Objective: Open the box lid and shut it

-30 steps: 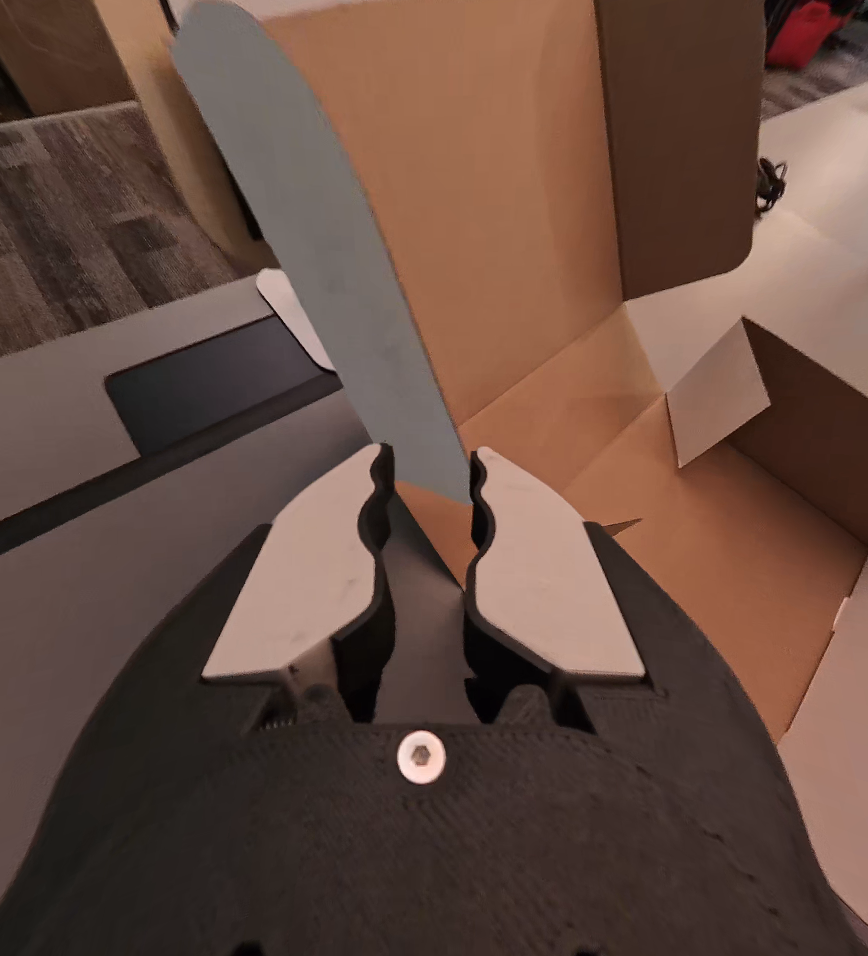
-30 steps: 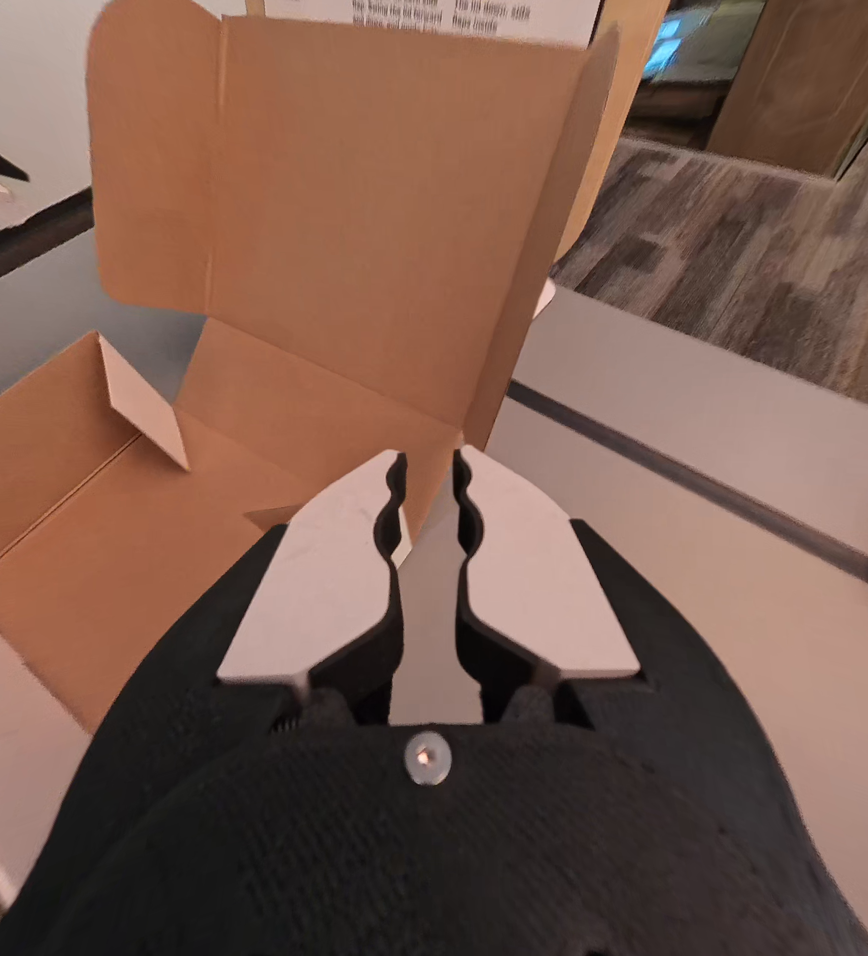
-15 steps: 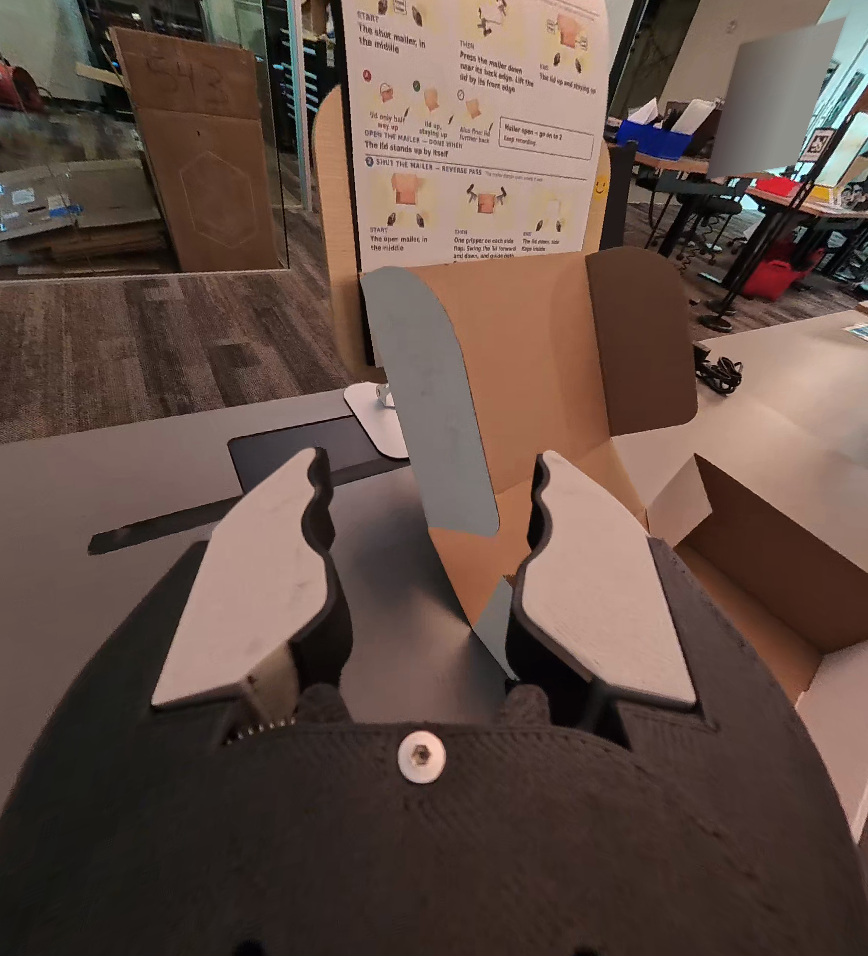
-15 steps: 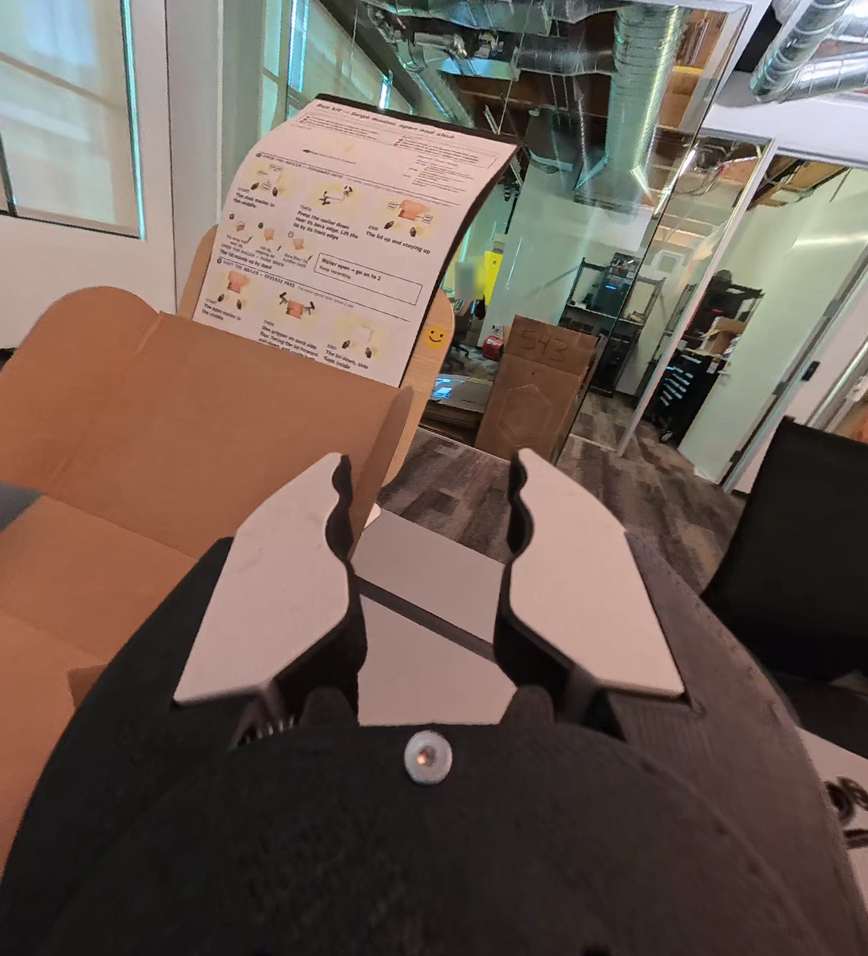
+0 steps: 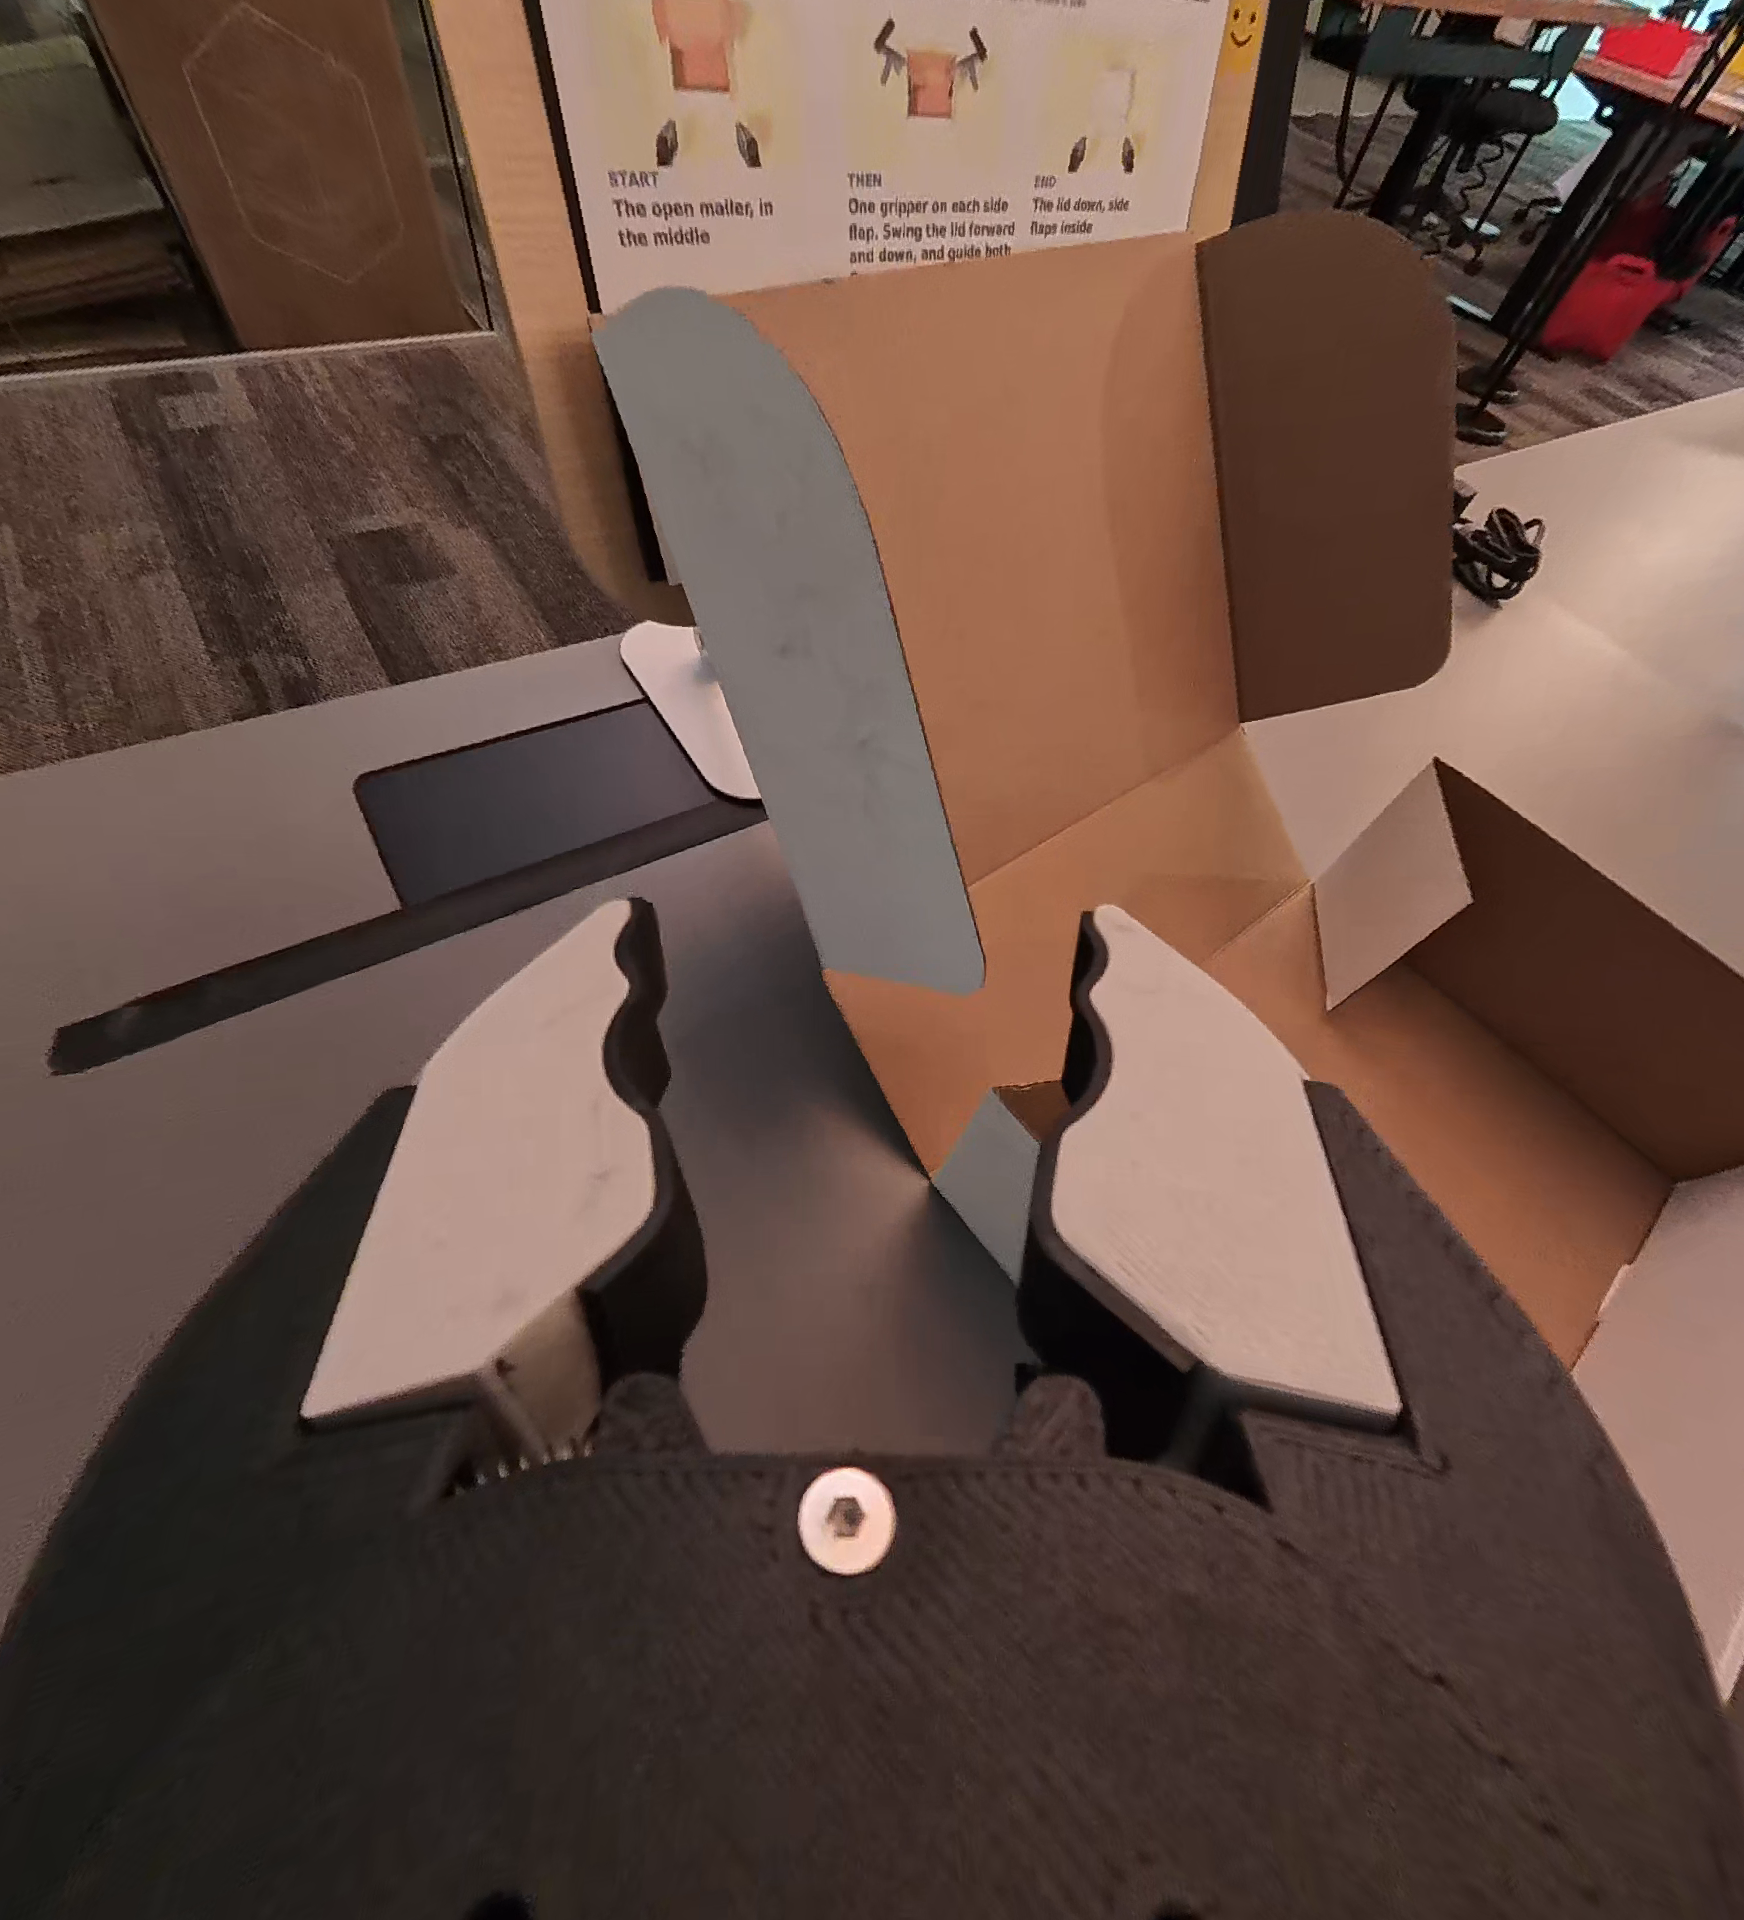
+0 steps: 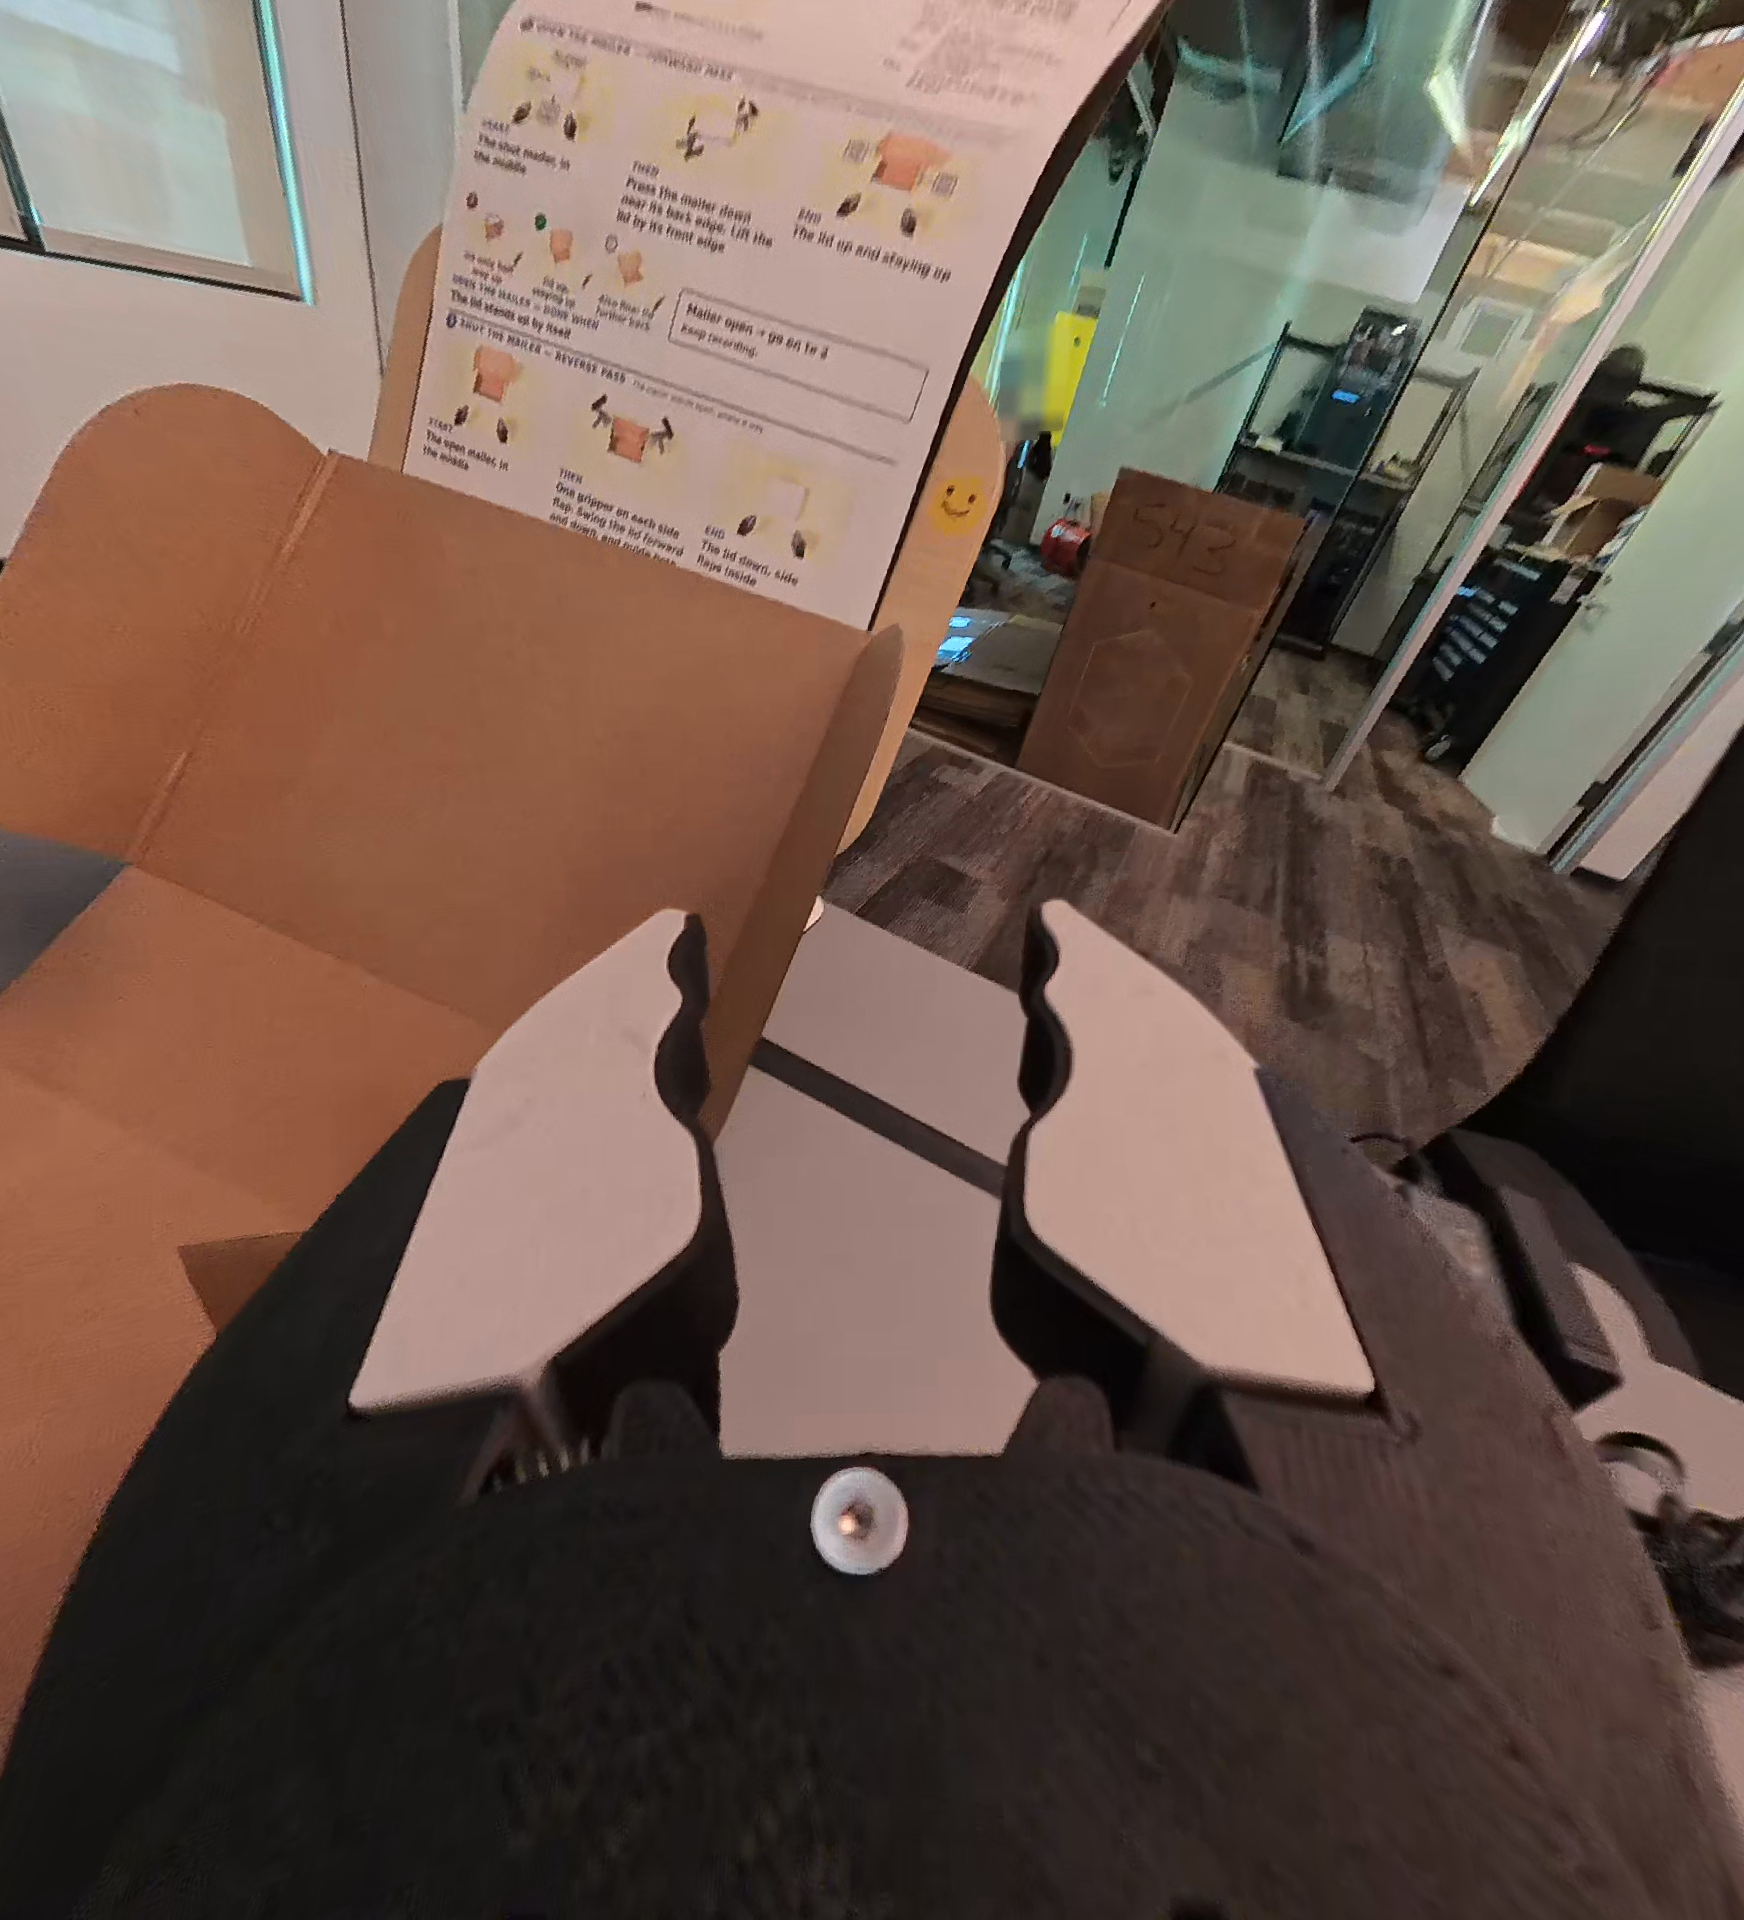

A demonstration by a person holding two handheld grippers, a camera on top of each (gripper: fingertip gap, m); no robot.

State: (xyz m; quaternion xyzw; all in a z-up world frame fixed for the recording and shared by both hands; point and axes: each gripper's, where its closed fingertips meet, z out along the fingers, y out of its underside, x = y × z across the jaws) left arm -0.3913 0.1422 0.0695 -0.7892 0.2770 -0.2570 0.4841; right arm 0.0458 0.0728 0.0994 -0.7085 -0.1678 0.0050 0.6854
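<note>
Cardboard lid (image 5: 1044, 540) is standing upright by itself over the box (image 5: 1533, 1049) on the table (image 5: 172, 935), both left gripper (image 5: 863, 997) and right gripper (image 6: 863, 987) having just released its side flaps, now gaping empty, so opening looks done, shutting pending.

Left gripper (image 5: 863, 925): jaws spread wide, nothing clamped. Two pale, wavy-edged fingers (image 5: 504, 1174) rise from black textured body, tips angled outward, slightly apart from each other at roots. Silver screw (image 5: 845, 1519) centred below jaws. Spring visible at root of its left finger.

Right gripper (image 6: 863, 925): jaws likewise parted, gap empty. Pale fingers (image 6: 1180, 1174) same wavy profile, black inner edges. Silver screw (image 6: 857, 1522) centred below jaws.
</note>
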